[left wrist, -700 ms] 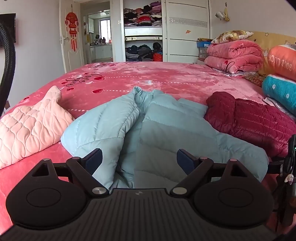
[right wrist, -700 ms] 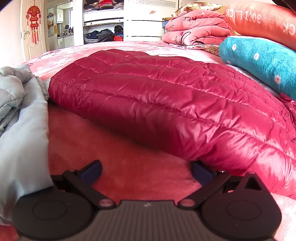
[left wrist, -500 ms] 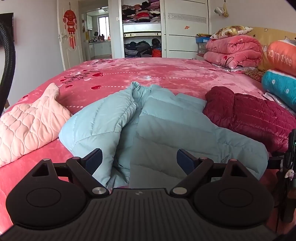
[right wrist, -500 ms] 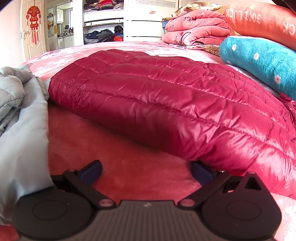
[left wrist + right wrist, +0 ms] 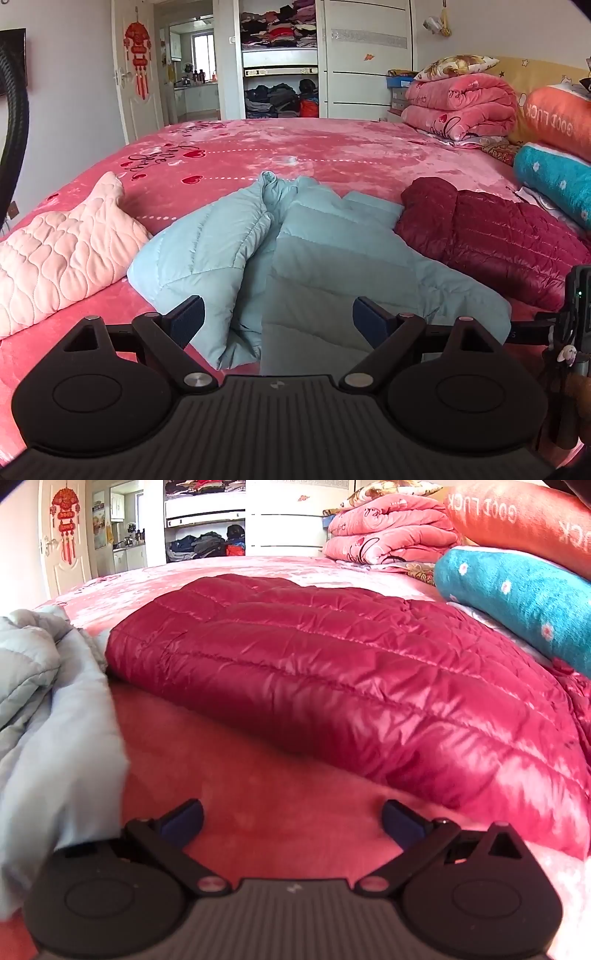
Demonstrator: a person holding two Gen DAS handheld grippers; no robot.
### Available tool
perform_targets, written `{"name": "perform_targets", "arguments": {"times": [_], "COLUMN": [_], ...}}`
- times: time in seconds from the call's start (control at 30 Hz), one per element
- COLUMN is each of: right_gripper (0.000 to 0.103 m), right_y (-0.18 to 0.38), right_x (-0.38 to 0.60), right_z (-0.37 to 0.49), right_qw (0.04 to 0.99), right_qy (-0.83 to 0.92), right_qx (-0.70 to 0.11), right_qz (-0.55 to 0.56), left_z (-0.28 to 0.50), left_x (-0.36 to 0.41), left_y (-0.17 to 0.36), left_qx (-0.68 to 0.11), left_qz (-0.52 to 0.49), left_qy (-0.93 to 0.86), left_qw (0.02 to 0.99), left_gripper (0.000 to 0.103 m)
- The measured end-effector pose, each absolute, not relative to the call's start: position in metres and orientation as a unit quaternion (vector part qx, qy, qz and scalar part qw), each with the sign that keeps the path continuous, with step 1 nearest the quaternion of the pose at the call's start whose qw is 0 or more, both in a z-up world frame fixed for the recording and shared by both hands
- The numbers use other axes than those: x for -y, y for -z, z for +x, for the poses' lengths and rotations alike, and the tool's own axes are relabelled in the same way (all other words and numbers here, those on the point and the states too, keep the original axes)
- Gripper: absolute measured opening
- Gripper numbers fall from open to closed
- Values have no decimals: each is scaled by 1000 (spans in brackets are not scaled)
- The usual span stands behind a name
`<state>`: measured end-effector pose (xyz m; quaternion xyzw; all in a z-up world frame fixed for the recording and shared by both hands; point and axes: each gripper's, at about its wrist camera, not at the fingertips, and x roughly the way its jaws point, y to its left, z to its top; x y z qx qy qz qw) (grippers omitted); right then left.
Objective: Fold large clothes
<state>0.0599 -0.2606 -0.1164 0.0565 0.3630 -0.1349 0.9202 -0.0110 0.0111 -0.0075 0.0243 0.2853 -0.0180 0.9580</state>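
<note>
Across the bed (image 5: 332, 155), both grippers, left (image 5: 277, 320) and right (image 5: 291, 821), gape empty and have pulled back slightly, so the blue jacket (image 5: 332, 266) probably awaits its next fold.

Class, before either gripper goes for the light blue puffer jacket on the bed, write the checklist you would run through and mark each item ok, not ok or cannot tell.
1. Left gripper open and empty: ok.
2. Right gripper open and empty: ok.
3. Light blue puffer jacket lies directly ahead of the left gripper: ok.
4. Jacket spread flat for folding: not ok; one side is bunched and turned over itself.
5. Jacket free of the dark red puffer jacket: cannot tell; their edges meet, and any overlap is hidden.
6. Right gripper lined up with the blue jacket: not ok; it faces bare bedspread and the red jacket, with the blue one at its left.
</note>
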Motion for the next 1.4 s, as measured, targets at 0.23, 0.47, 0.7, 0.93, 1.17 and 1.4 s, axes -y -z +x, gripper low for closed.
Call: {"name": "perform_targets", "arguments": {"times": [0.23,0.47,0.7,0.93,1.17,1.4], "right_gripper": [102,102,102,102,102,102], "right_y": [101,66,12,-41,-86,-116], "right_x": [251,231,189,148,113,85], "right_z": [30,-4,-32,-55,-68,-80], "right_qw": [906,909,937,959,971,979], "right_qy": [136,142,131,98,58,19], "right_qx": [-393,-378,-320,-264,-231,-200], "right_qz": [81,104,45,27,29,32], "left_z": [-17,-31,-47,-60,-81,-110], "left_x": [-24,-36,-47,-62,-91,-120], "left_y": [-1,-18,-27,-34,-40,-47], "left_qx": [-278,-251,-226,-206,-186,-166], "left_qz": [19,27,36,32,23,12], "left_qy": [12,-2,-12,-43,-85,-119], "left_qw": [960,968,973,977,979,979], "left_gripper": [103,103,103,103,103,103]}}
